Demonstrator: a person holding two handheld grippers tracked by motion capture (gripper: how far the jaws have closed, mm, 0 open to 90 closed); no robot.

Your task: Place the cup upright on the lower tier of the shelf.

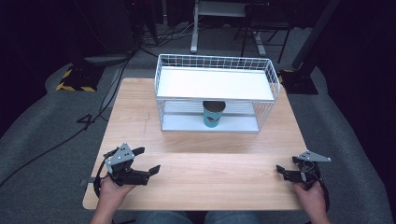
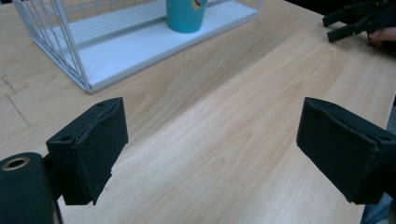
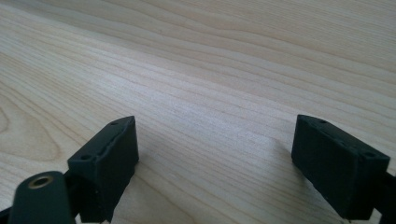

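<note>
A teal paper cup [image 1: 214,115] stands upright on the lower shelf of a white wire rack [image 1: 215,84] at the far middle of the wooden table [image 1: 210,177]. My left gripper [image 1: 148,159] sits near the front left corner, held in a hand, open with nothing between its pads. In the left gripper view the left gripper [image 2: 212,126] points across bare wood toward the cup [image 2: 186,14] and the rack [image 2: 130,46]. My right gripper [image 1: 286,164] rests at the front right, open and empty; the right gripper [image 3: 215,126] faces plain tabletop.
The rack's top shelf is bare and ringed by a wire rail. The other hand's gripper [image 2: 350,21] lies at the upper right of the left gripper view. Cables [image 1: 93,116] and a striped stand base [image 1: 77,79] lie on the grey floor beyond the table's left edge.
</note>
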